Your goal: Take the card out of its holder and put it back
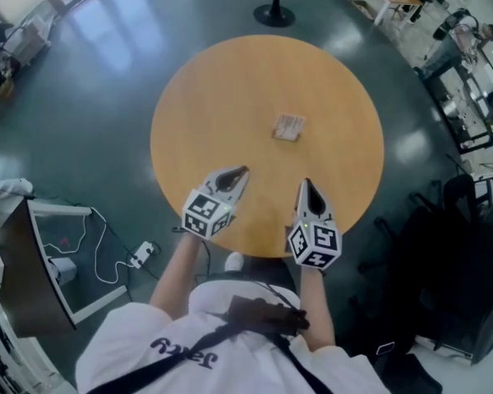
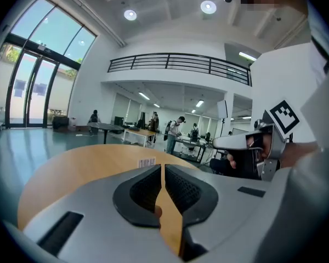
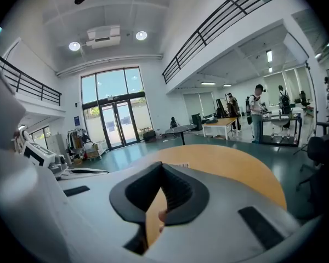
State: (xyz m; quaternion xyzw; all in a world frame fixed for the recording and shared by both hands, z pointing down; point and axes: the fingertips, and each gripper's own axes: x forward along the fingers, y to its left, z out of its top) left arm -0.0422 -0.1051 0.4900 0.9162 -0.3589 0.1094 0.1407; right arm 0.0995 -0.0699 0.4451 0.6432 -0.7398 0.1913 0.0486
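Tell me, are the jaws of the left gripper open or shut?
Shut. The left gripper shows its jaw tips meeting in its own view, with nothing held between them.

round table [image 1: 230,89]: open wood on every side of the card holder [image 1: 288,127], which sits near the middle. left gripper [image 1: 241,171] and right gripper [image 1: 306,185] over the near edge, apart from each other, bare top between them and the holder. open floor round the table. black pedestal base [image 1: 274,13] past the far edge, cables [image 1: 107,253] low left, dark chairs [image 1: 460,203] right.
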